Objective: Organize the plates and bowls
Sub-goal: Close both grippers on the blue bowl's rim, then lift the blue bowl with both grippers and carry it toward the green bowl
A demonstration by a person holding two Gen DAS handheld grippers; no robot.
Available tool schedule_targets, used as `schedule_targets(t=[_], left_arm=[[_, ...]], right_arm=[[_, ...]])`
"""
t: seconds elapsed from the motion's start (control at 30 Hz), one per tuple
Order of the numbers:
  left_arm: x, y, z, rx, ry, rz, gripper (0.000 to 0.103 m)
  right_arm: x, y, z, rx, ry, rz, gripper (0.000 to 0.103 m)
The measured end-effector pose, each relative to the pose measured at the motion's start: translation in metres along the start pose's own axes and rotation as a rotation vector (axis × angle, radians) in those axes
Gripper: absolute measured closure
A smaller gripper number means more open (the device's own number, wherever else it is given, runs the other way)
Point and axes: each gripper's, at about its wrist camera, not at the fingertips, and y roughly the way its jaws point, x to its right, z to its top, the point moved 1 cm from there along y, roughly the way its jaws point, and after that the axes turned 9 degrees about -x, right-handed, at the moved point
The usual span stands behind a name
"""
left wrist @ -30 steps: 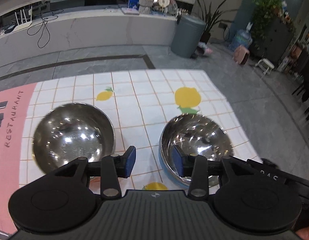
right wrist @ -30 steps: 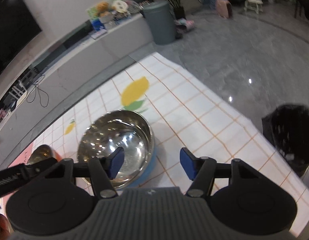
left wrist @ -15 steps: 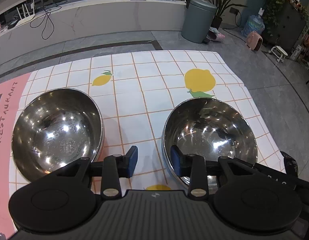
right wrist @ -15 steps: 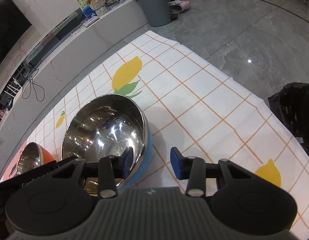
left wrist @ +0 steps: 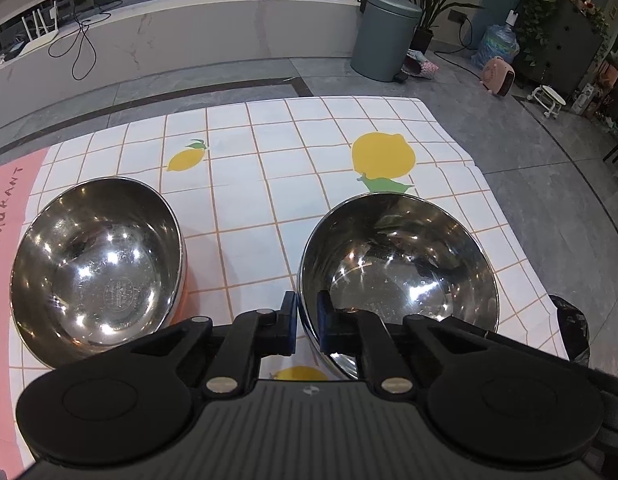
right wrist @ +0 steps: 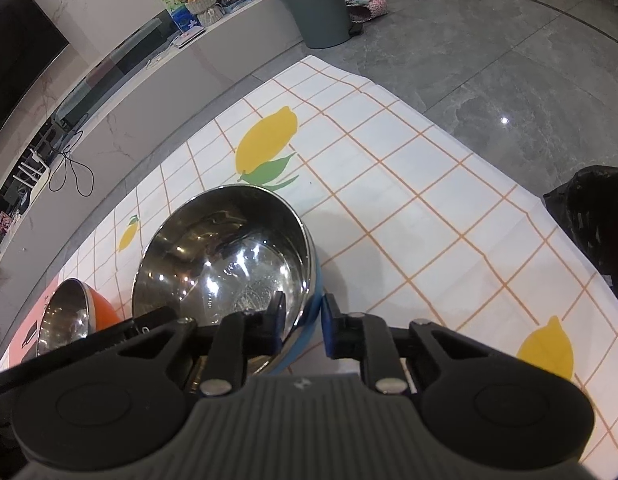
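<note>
Two bowls sat apart on the cloth [left wrist: 277, 200], nothing stacked yet: you had both grippers, left [left wrist: 307, 322] and right [right wrist: 303, 322], just closed onto the blue bowl's [right wrist: 229, 264] near rim by the right edge, while the orange bowl [left wrist: 95, 256] waited untouched toward the left edge.

We see grey stone floor [left wrist: 529, 184] around us, a long pale marble ledge [left wrist: 189, 36] with cables along the back, a grey bin [left wrist: 385, 36] beside potted plants [left wrist: 549, 0], dim lighting.
</note>
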Motion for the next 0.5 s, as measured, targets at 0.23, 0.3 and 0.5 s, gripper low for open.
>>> schedule_targets(t=[0.23,0.3,0.5], left_arm=[[0.0,-0.02,-0.007,0.024,-0.003,0.003,0.093],[-0.001,-0.027,-0.012,0.033,-0.008,0.008,0.093],[-0.008,-0.058,-0.033,0.059,-0.044,0.038,0.094]], right_arm=[[-0.004,-0.009,-0.007,0.013,-0.022,-0.005,0.088],[-0.006,-0.015,-0.011,0.019,-0.028,0.0,0.089],[-0.014,-0.034,-0.029,0.028,-0.07,0.015,0.09]])
